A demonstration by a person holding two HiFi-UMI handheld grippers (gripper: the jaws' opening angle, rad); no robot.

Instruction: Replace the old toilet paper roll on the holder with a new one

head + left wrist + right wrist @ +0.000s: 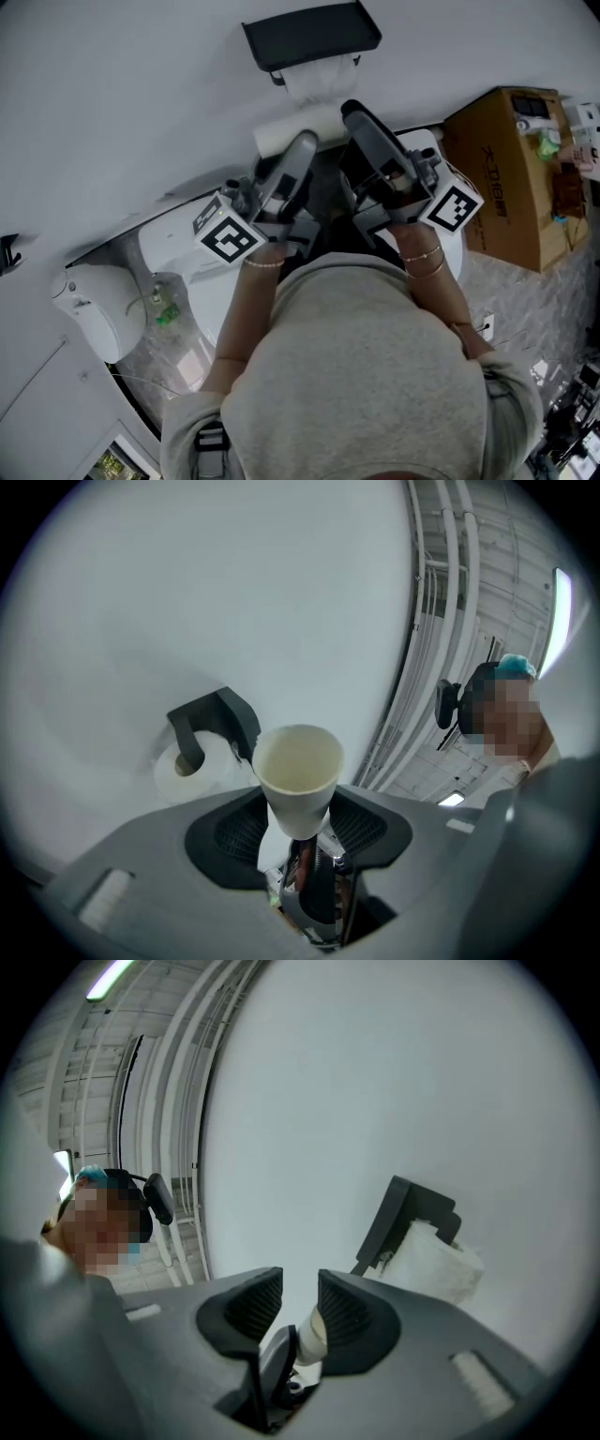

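A black toilet paper holder [310, 36] is fixed to the white wall, with a ragged white roll [323, 80] hanging under it. My left gripper [302, 142] is raised toward it and is shut on a second white roll [286, 131]. In the left gripper view this roll [298, 771] faces me end-on between the pads, showing its cream hollow, and the holder [214, 719] is behind it to the left. My right gripper [354, 114] is raised beside the left one, just below the holder. Its jaws [300, 1297] stand a little apart with nothing between the pads. The holder [405, 1211] and its roll [436, 1262] are up to the right.
A white toilet [178, 242] sits below the grippers against the wall. A brown cardboard box [511, 173] stands to the right with small items on top. A white rounded fixture [94, 305] and a small green thing [165, 314] lie lower left on the marble floor.
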